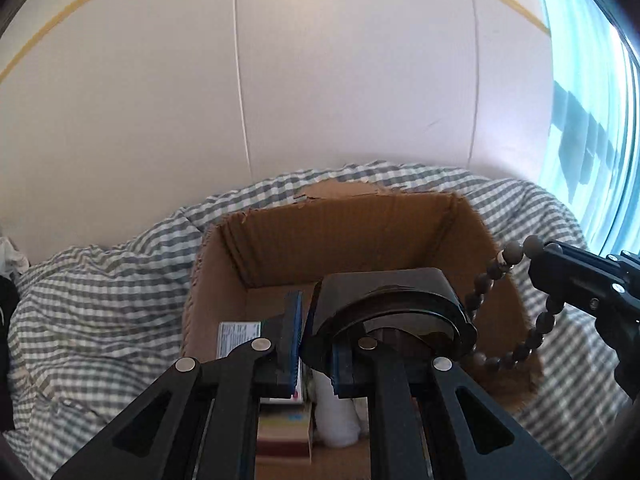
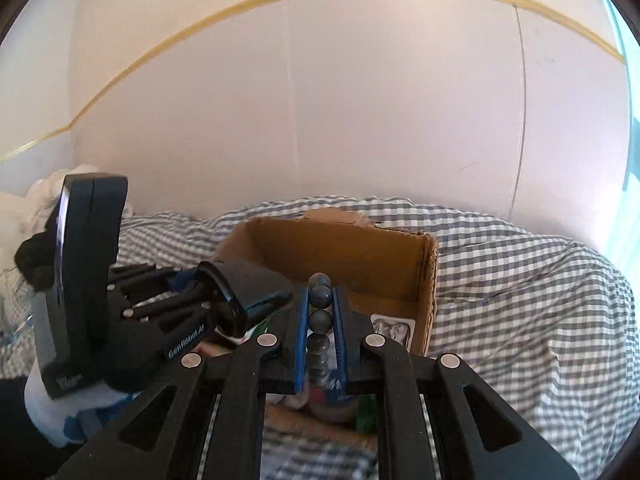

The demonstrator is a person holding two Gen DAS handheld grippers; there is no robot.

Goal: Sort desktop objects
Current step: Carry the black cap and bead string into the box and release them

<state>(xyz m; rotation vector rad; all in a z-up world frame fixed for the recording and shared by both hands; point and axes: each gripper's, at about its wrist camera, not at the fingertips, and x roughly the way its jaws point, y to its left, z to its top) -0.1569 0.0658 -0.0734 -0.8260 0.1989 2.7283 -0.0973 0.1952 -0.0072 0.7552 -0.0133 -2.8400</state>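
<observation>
Bead string point(image 2: 319, 320): clamped between the blue pads of the right gripper point(image 2: 320, 332), its loop hanging over the cardboard box point(image 1: 352, 240). Left gripper point(image 1: 316, 344): jaws closed on the edge of a black case point(image 1: 392, 300), held above the box interior. Small packages lie on the box floor below. Box sits on checked bedding point(image 2: 520, 280); pale wall behind.

The cardboard box point(image 1: 352, 236) sits on the checked quilt point(image 1: 100, 292), before the wall point(image 1: 320, 80).
</observation>
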